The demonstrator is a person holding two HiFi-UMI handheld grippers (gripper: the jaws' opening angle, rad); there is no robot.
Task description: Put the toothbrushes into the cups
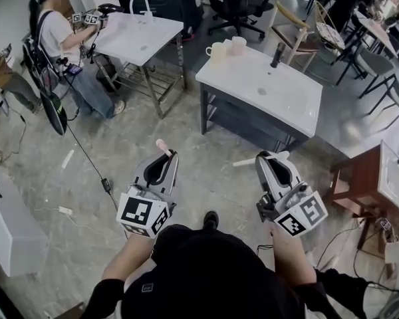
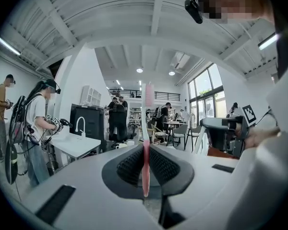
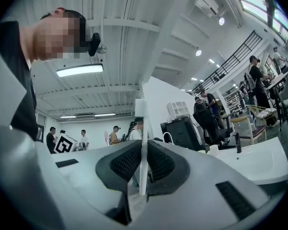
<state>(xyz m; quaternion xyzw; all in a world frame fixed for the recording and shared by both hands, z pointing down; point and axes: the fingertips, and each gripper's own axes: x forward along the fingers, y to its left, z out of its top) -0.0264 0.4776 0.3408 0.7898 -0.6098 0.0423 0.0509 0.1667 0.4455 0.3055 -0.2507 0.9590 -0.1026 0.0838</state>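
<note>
Cups (image 1: pixel 216 50) on vanity (image 1: pixel 286 95); toothbrush (image 2: pixel 146 147) (image 3: pixel 143 150) clamped in each hand-held gripper (image 1: pixel 165 154) (image 1: pixel 266 157).

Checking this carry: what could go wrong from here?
The pink toothbrush and white toothbrush are each pinched by a short stretch of handle in the left gripper and right gripper; either could pivot or slip. The two cups stand close together at a corner of the sink counter, so a brush may topple one.

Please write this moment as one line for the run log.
left tool: shut on pink toothbrush | right tool: shut on white toothbrush | cups: on sink counter, toothbrushes not yet in
</note>
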